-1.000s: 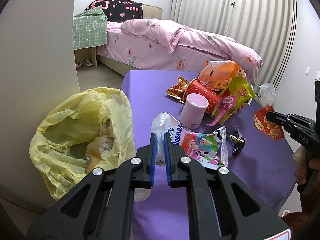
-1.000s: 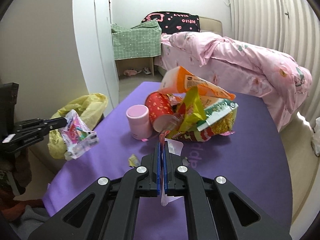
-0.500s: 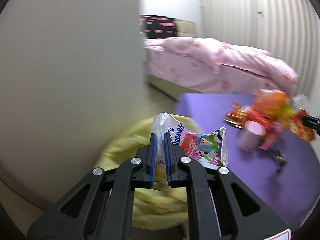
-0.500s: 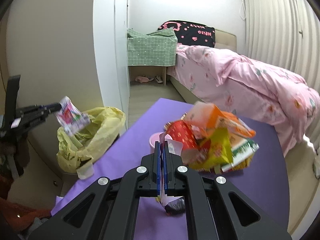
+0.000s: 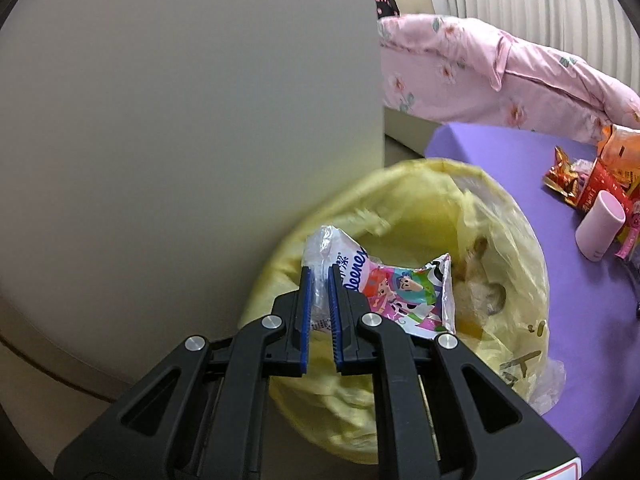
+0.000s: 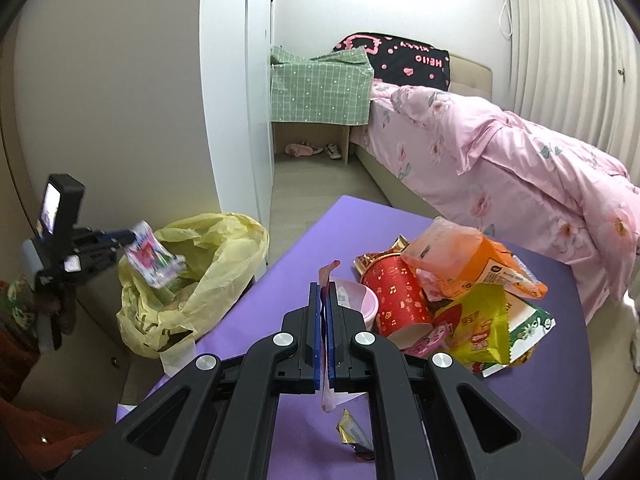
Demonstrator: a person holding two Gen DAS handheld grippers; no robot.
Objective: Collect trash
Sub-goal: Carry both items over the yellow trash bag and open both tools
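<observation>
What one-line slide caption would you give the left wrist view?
Left gripper holds a cartoon-print tissue packet over the open yellow trash bag beside the purple table.

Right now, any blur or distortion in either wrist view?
Left wrist: sharp; the tissue packet and cartoon wrapper read clearly; fisheye vignette at the corners. Right wrist: left gripper motion-blurred; curtain lines bow.
</observation>
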